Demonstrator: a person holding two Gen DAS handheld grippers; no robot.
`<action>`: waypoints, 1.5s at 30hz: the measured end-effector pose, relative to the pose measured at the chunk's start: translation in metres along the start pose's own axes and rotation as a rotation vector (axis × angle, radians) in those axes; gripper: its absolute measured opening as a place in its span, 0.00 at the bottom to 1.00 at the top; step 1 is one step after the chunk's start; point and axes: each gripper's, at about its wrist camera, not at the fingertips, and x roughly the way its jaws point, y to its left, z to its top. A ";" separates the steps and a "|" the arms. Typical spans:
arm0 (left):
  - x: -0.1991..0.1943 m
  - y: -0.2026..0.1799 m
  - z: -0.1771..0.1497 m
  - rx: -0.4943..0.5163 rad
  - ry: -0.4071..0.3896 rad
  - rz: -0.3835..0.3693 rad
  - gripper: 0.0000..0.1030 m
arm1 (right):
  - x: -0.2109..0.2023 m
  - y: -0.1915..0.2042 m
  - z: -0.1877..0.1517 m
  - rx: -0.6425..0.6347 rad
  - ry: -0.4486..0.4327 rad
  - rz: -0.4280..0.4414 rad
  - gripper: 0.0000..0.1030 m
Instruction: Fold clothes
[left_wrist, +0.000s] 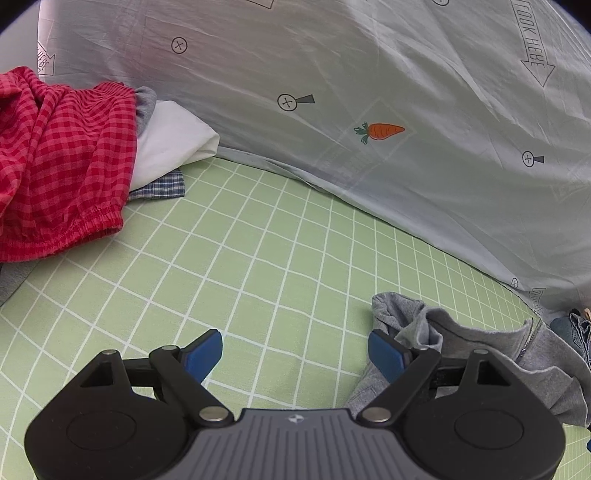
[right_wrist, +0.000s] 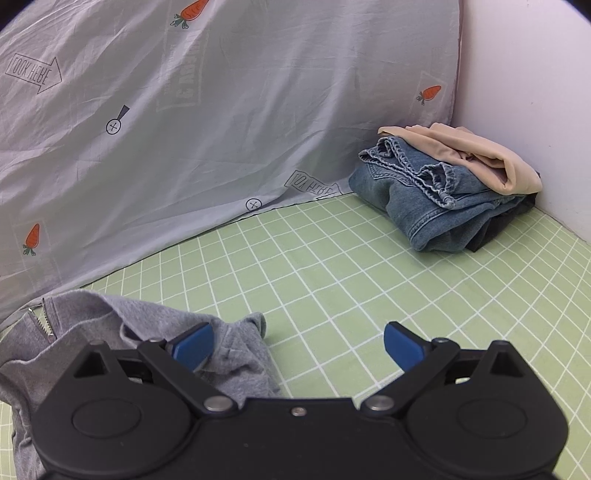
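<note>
Nearest the left wrist camera: left gripper (left_wrist: 295, 350), blue-padded fingers spread wide, grasping nothing, above the green sheet with a white grid (left_wrist: 240, 266). At 4 o'clock of it, touching the right finger: crumpled grey zip-up sweatshirt (left_wrist: 480, 354), zipper showing near its far edge. Farther out, at 10 o'clock: heap of unfolded laundry, with a red checked garment with an elastic hem (left_wrist: 62, 166) on top, a white cloth (left_wrist: 173, 140) and a blue plaid piece (left_wrist: 162, 186) beneath. Beyond, from 11 to 2 o'clock: pale grey draped sheet printed with carrots and arrows (left_wrist: 332, 74).

Nearest the right wrist camera: right gripper (right_wrist: 297, 345), likewise released, fingers apart and empty. Under its left finger, at 8 o'clock: same grey sweatshirt (right_wrist: 166, 332), lying loose on the green sheet (right_wrist: 369, 288). Farther, at 1 o'clock, by the white wall (right_wrist: 535, 92): folded stack of blue denim (right_wrist: 436, 199) topped by a beige garment (right_wrist: 476, 155).
</note>
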 end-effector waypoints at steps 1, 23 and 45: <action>-0.001 0.001 0.000 0.000 -0.001 0.001 0.84 | 0.000 -0.001 -0.001 0.001 0.001 -0.004 0.97; 0.061 -0.074 -0.023 0.260 0.124 0.024 0.87 | 0.062 0.052 -0.018 -0.296 0.089 0.068 0.99; 0.088 -0.058 -0.030 0.206 0.290 -0.185 0.94 | 0.104 0.015 -0.019 0.015 0.327 0.372 1.00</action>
